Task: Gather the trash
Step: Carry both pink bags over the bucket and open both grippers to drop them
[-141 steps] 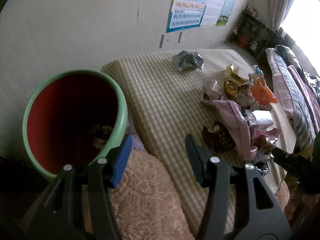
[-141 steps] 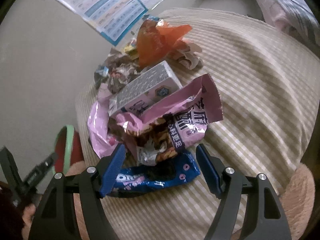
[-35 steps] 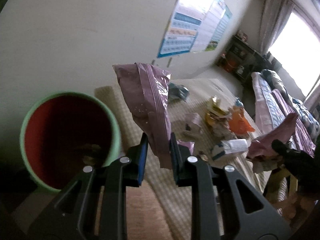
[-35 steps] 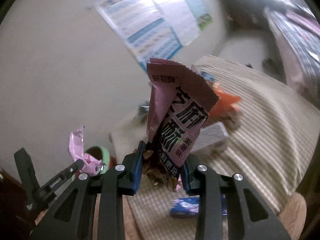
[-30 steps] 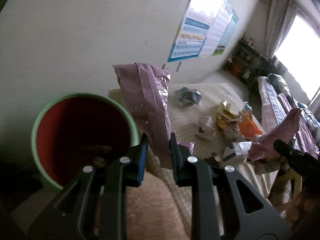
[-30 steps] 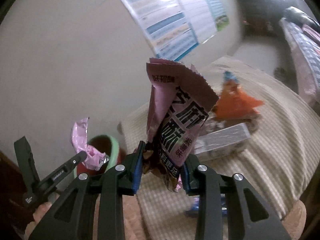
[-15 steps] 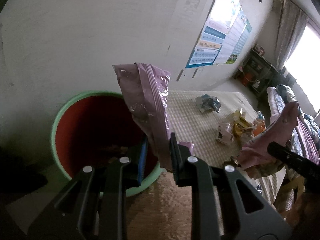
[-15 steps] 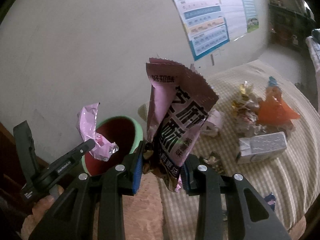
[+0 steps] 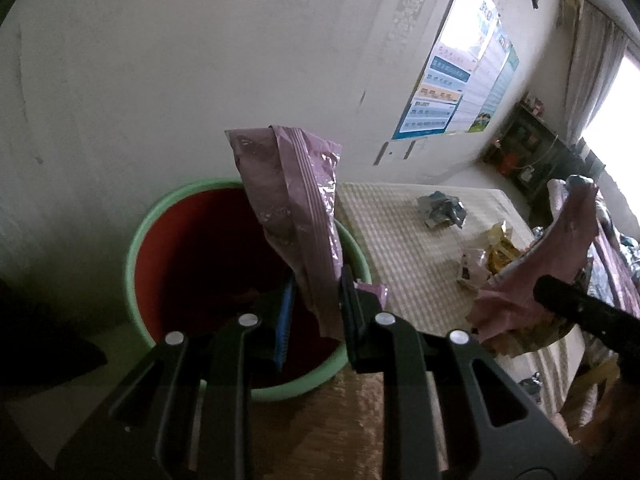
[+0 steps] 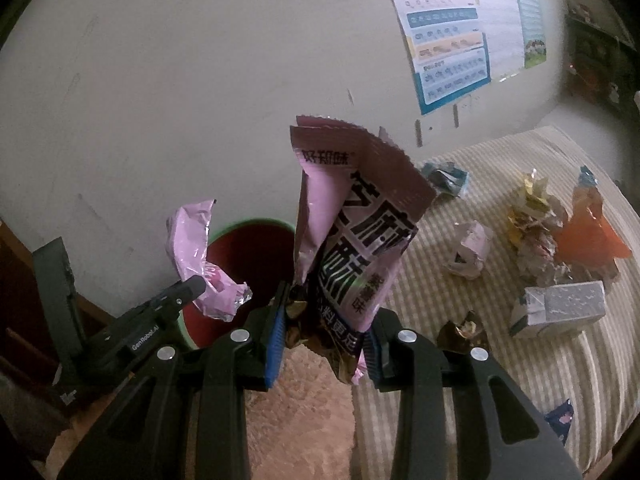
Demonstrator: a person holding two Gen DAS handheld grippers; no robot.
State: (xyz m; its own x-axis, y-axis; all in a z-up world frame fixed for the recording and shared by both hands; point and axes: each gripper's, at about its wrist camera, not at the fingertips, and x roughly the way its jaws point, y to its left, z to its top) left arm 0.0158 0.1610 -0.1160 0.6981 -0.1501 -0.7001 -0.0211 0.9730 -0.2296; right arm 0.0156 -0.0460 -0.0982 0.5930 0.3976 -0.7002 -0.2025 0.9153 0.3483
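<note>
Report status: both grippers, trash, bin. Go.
Left gripper shut on plain pink foil wrapper over green-rimmed red bin. Right gripper shut on printed pink snack bag, short of bin. Nothing blocking.

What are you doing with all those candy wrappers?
A person is tidying up trash with a gripper in each hand. The left gripper pinches a plain pink wrapper right above the green bin with a red inside. The right gripper holds a pink snack bag with writing a little to the side of the bin, over the fuzzy rug. More crumpled wrappers and a small carton lie on the striped mat.
</note>
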